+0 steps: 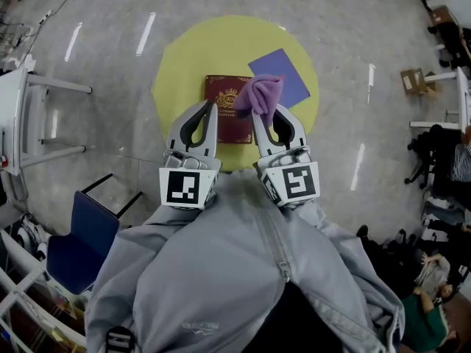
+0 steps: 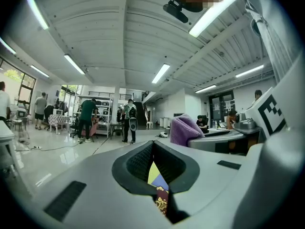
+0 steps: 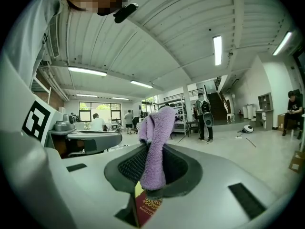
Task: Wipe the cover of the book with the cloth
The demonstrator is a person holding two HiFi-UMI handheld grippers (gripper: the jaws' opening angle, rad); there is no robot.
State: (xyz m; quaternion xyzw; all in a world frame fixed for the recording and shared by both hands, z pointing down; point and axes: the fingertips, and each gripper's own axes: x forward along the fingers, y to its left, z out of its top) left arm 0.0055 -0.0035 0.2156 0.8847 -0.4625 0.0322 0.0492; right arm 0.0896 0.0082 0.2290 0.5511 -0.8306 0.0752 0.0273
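The person, in a grey zip jacket [image 1: 221, 271], holds both grippers close together above a round yellow surface [image 1: 184, 61] that sits on a polished grey floor [image 1: 110, 145].

A dark red book with a gold crest on its cover [image 1: 232, 123] lies flat near the middle of the yellow surface. Its near left corner is hidden under the left gripper in the head view. A blue-violet square sheet [image 1: 287, 76] lies just beside the book's far right corner, turned at an angle to it; whether the two touch cannot be told.

The right gripper [image 1: 266, 118] has its jaws pinched on a fluffy lilac cloth [image 1: 259, 94]. In the right gripper view the cloth [image 3: 157, 137] runs down between the two ribbed pads and bunches up above the jaw tips. The book's cover [image 3: 147, 206] shows below through the gap. In the head view the cloth hangs over the book's far right part, held clear of the cover.

The left gripper [image 1: 212, 107] has its jaws pressed together with nothing between them. In its own view the tips [image 2: 153, 148] meet, and a slit below them shows slivers of yellow, blue and the book [image 2: 161, 202]. The cloth [image 2: 183, 130] shows just to its right.

A blue chair [image 1: 81, 241] stands off to the person's left, well apart from the yellow surface. Several people stand in the background of both gripper views.
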